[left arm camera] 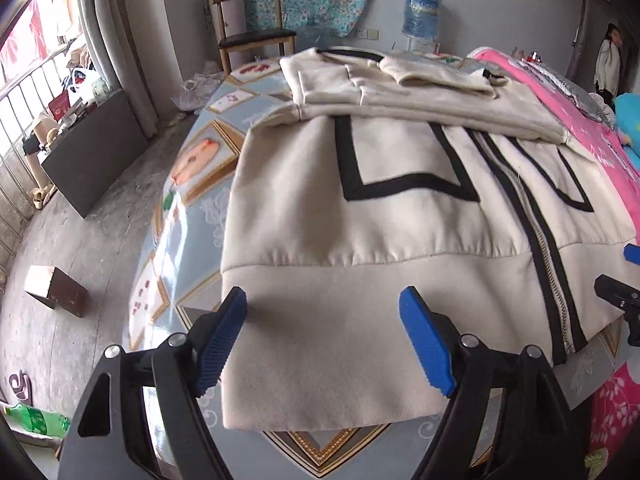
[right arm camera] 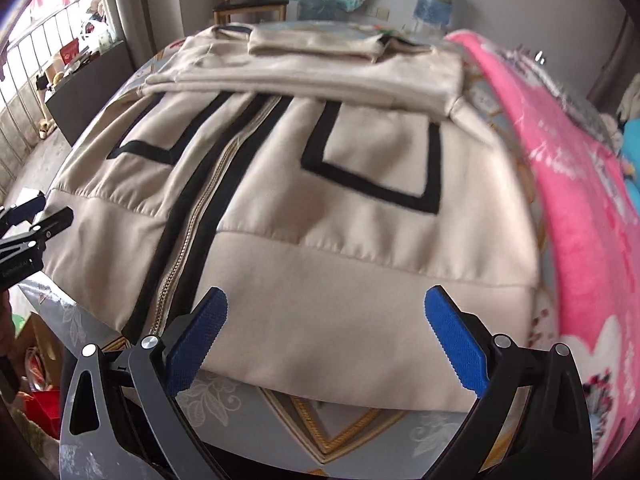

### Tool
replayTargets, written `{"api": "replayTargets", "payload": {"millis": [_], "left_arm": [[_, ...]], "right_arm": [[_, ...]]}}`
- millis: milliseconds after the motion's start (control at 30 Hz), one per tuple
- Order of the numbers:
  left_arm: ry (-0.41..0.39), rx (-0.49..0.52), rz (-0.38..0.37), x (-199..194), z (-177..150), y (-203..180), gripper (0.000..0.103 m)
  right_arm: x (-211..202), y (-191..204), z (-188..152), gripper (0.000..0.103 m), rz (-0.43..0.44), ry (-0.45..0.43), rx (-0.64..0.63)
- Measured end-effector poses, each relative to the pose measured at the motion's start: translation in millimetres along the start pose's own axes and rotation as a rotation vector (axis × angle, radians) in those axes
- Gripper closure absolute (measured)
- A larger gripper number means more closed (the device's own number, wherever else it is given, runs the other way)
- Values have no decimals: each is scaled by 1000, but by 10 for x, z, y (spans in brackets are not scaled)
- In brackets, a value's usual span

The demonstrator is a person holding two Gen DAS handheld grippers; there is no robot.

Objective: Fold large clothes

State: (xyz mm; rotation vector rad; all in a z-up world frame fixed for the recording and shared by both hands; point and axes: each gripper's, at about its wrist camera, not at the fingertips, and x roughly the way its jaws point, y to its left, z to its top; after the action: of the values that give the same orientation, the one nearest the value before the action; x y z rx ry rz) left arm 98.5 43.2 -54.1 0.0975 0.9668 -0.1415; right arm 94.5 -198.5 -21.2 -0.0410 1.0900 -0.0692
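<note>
A cream zip jacket (left arm camera: pixel 360 216) with black trim lies flat on the patterned table (left arm camera: pixel 192 200), its sleeves folded across the upper part. My left gripper (left arm camera: pixel 324 312) hovers open over the left half of the ribbed hem, nothing pinched between its blue pads (left arm camera: pixel 216 340). In the right wrist view the same jacket (right arm camera: pixel 320 208) fills the middle, zipper running down the left. My right gripper (right arm camera: pixel 326 312) stands wide open above the right half of the hem, pads (right arm camera: pixel 456 344) apart from the cloth. The right gripper's tip (left arm camera: pixel 624 296) shows at the right edge of the left view, the left gripper's tip (right arm camera: pixel 28 220) at the left edge of the right view.
A pink blanket (right arm camera: pixel 580 208) lies along the jacket's right side. Beyond the table stand a wooden chair (left arm camera: pixel 256 36) and a water dispenser bottle (left arm camera: pixel 422 12). A dark bench (left arm camera: pixel 92 160), a small box (left arm camera: pixel 56 292) and a green bottle (left arm camera: pixel 36 420) sit on the floor at left. A person (left arm camera: pixel 608 60) stands far right.
</note>
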Motion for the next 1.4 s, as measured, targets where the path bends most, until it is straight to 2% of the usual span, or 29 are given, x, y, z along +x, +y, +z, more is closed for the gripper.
{"api": "replayTargets", "payload": {"millis": [67,200,500,833,933,1100,1300,1400], "left_arm": [[0,-6,2,47,-36,2,26],[-18,-7,-2,47,-46,8,26],[-32,-33,-18,21,-66,48,25],[-124,-73,-122,-308,-205,382,25],[-98,-145,-186,-299,-255,555,25],[-85,-233,-232,-263,-300,712,25],[-113,-259,-356,-312,-295,697,27],[-95,-247,-332,-269,-271,649,33]], "right_arm": [[115,-1,-44,7,14,33,12],[116,-41,-71,7,46,17,24],[86,-22,-160,5,46,-34,17],[73,-46,-199,6,51,-51,8],[61,-58,-210,6,61,-55,-8],[34,-77,-198,6,87,-26,-23],[-89,-154,-251,6,131,-7,24],[-171,-214,-303,6,145,-20,52]]}}
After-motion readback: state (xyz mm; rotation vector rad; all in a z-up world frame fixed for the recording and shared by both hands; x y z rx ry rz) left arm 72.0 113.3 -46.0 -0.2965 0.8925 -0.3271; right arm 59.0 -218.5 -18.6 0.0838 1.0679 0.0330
